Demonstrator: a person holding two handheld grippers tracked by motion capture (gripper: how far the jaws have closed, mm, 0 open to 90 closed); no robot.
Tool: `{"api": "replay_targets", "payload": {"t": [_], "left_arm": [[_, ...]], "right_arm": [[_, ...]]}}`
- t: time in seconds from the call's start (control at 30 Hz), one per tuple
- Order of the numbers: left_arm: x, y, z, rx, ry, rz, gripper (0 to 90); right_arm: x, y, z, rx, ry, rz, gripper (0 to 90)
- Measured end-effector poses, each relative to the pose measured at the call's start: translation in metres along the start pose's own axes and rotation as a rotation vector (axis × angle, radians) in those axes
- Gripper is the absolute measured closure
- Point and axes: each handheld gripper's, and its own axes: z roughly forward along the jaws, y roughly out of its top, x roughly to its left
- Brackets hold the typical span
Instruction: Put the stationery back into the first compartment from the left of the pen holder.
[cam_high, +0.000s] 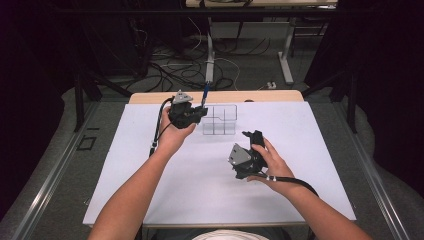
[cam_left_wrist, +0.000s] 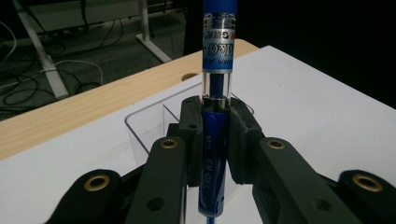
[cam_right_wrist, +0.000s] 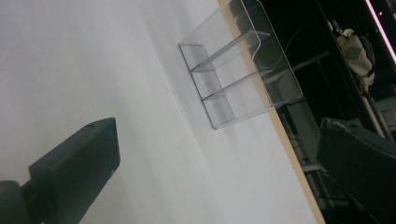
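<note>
A blue gel pen (cam_left_wrist: 217, 70) with a clear upper barrel stands upright between the pads of my left gripper (cam_left_wrist: 215, 140), which is shut on its lower barrel. In the high view that left gripper (cam_high: 199, 112) hovers at the back of the table with the pen (cam_high: 205, 94) sticking up, just left of a clear plastic organiser (cam_high: 220, 120) with several compartments. My right gripper (cam_high: 252, 142) is held above the table's middle right, open, nothing between its jaws. In the right gripper view the organiser (cam_right_wrist: 238, 65) lies ahead, tilted in the picture.
The white table top (cam_high: 150, 165) has a wooden strip (cam_high: 150, 97) along its far edge. Beyond it are cables and table legs (cam_high: 286, 60) on the floor. The organiser's compartments (cam_left_wrist: 144, 126) look empty.
</note>
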Motion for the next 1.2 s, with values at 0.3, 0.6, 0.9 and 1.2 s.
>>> {"api": "replay_targets", "payload": {"t": [0.3, 0.6, 0.9, 1.2], "left_arm": [[0.007, 0.009, 0.008, -0.068, 0.02, -0.036, 78.4], [0.011, 0.01, 0.021, -0.101, 0.038, -0.048, 78.5], [0.016, 0.003, 0.038, -0.104, 0.045, -0.062, 78.4], [0.019, -0.003, 0.054, -0.119, 0.049, -0.081, 78.5]], "right_arm": [[-0.01, -0.009, 0.001, -0.018, 0.018, 0.141, 0.0], [-0.015, -0.014, 0.001, -0.028, 0.018, 0.206, 0.0], [-0.013, -0.016, 0.003, -0.026, 0.017, 0.238, 0.0], [-0.014, -0.018, 0.004, -0.027, 0.02, 0.251, 0.0]]}}
